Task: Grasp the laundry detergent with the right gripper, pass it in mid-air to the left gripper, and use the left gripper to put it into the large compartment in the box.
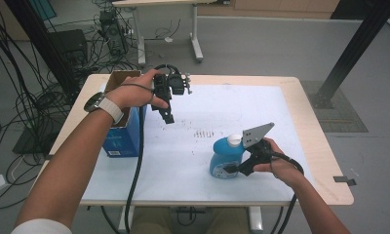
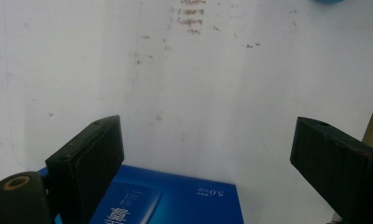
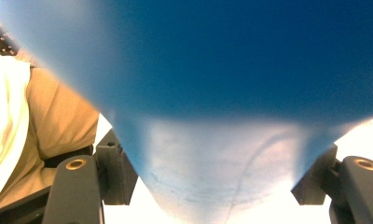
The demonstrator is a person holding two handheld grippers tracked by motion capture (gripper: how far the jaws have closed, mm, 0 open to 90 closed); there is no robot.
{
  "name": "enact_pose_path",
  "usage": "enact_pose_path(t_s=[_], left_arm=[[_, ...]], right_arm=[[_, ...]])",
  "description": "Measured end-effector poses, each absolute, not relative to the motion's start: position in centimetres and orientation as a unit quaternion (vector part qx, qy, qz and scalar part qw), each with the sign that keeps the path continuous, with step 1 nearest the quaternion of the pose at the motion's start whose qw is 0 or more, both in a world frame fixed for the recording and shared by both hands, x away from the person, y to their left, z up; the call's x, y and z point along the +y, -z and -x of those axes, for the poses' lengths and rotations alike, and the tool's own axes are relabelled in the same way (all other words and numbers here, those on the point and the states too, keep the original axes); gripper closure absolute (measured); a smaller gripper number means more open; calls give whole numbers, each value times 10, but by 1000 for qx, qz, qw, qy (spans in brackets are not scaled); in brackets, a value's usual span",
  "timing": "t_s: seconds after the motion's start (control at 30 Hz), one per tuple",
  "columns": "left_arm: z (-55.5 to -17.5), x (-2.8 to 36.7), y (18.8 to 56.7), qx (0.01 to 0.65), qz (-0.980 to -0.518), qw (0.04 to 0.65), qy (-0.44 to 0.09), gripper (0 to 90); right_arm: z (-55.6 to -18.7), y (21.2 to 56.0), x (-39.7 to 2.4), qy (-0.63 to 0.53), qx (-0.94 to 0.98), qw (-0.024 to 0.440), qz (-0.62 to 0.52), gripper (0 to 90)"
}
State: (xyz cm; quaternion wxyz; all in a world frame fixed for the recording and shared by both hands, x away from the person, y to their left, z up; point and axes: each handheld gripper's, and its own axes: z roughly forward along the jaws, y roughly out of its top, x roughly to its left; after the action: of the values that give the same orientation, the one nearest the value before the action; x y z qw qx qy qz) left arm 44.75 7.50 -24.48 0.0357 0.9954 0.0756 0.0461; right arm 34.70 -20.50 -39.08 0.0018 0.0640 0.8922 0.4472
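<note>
A blue bottle [image 1: 224, 158] with a white cap [image 1: 235, 140] stands on the white mat near the table's front. My right gripper [image 1: 232, 169] comes at it from the right, low on its body. In the right gripper view the bottle [image 3: 222, 93] sits between both jaws, which press on its sides, so the right gripper [image 3: 222, 186] is shut on it. My left gripper [image 1: 167, 117] hangs above the mat at the back left, pointing down, beside a blue box [image 1: 120, 139]. In the left gripper view the left gripper [image 2: 208, 140] stands wide open with nothing between its fingers.
The blue box [image 2: 175, 200] has open brown flaps [image 1: 120, 80] and stands at the mat's left edge. The white mat [image 1: 232, 107] bears faint brown marks in its middle. Cables trail from both grippers off the table's front edge. The floor at the left holds tangled cables and equipment.
</note>
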Motion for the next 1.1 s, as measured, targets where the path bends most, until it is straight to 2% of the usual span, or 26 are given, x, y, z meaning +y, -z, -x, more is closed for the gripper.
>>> enact_pose_path(t_s=[1.1], left_arm=[[-448, 74, 247, 75, -996, 34, -44, 100]], right_arm=[[-348, 397, -205, -466, 882, 0, -70, 358]])
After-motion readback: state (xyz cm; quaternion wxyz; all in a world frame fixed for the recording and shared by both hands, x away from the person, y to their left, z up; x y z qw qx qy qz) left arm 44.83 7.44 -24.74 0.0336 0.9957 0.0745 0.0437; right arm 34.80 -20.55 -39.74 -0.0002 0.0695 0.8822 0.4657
